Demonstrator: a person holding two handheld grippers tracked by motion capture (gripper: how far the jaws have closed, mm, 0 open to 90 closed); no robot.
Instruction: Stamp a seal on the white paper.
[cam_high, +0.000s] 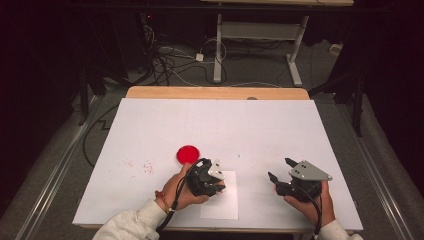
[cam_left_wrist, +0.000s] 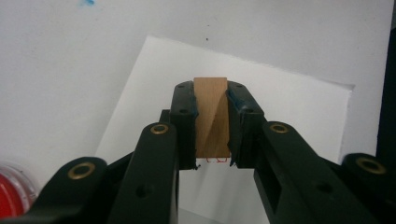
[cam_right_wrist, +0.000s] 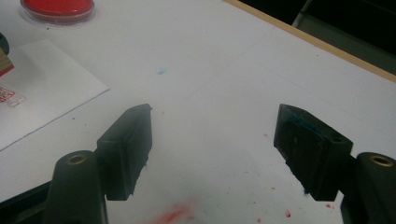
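My left gripper (cam_high: 214, 186) points down over a white paper sheet (cam_high: 222, 204) near the table's front edge. It is shut on a small wooden stamp block (cam_left_wrist: 211, 116), whose lower end rests by a red printed mark (cam_left_wrist: 215, 160) on the paper (cam_left_wrist: 289, 112). A round red ink pad (cam_high: 188, 154) lies just behind that hand, and its rim is at the bottom left (cam_left_wrist: 11, 191) in the left gripper view. My right gripper (cam_high: 281, 169) is held to the right, open with nothing between its jaws (cam_right_wrist: 215, 116). Its view takes in the ink pad (cam_right_wrist: 58, 7) and a red print (cam_right_wrist: 9, 97) on the paper (cam_right_wrist: 46, 88).
The white table cover (cam_high: 215, 125) carries faint red ink specks at the front left (cam_high: 145, 167) and a red smear under the right gripper (cam_right_wrist: 175, 214). A wooden table edge (cam_high: 215, 92) runs along the back. Cables and desk legs (cam_high: 217, 55) stand on the floor beyond.
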